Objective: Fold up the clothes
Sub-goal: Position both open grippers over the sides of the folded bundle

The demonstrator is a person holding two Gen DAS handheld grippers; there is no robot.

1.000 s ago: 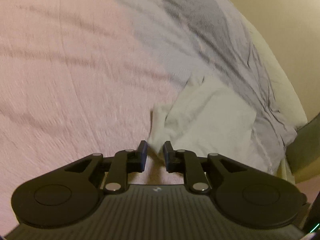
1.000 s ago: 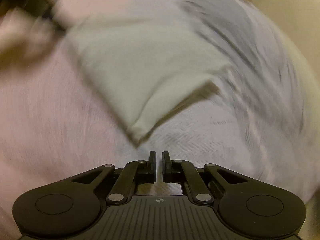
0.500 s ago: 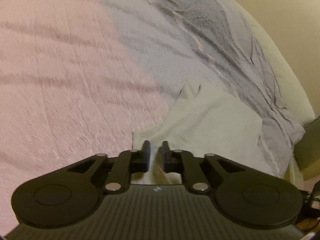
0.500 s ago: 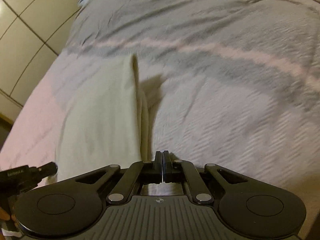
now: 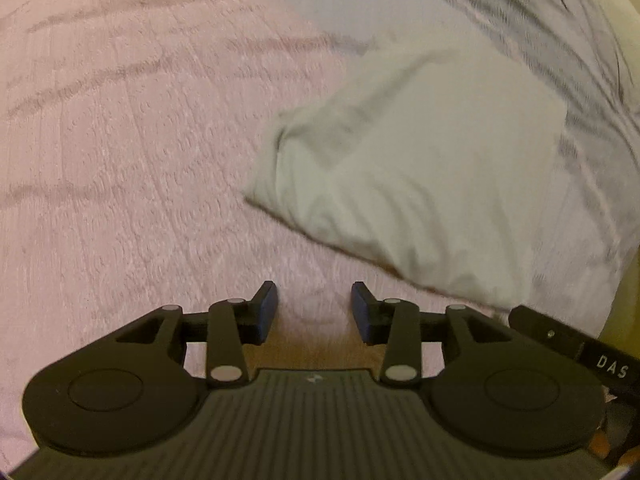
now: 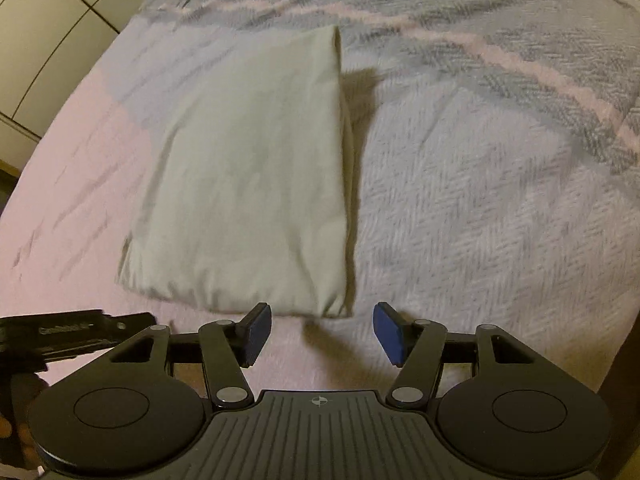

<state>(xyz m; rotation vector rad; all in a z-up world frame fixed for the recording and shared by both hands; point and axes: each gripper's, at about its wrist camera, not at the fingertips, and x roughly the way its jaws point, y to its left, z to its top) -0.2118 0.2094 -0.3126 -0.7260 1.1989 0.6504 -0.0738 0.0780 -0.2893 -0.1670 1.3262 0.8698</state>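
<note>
A pale white folded garment [image 6: 256, 176] lies flat as a rectangle on the bed. It also shows in the left wrist view [image 5: 420, 176], ahead and to the right. My left gripper [image 5: 315, 310] is open and empty, just short of the garment's near edge. My right gripper [image 6: 320, 330] is open and empty, right at the garment's near right corner, not touching it.
The bed has a pink cover [image 5: 120, 160] and a grey herringbone blanket [image 6: 500, 140] with pink stripes. The left gripper's body [image 6: 72, 330] shows at the left of the right wrist view. Pale cupboard doors [image 6: 52, 36] stand beyond the bed.
Both grippers have opened and let go of the garment, which now lies folded flat. Both have pulled back a little from it.
</note>
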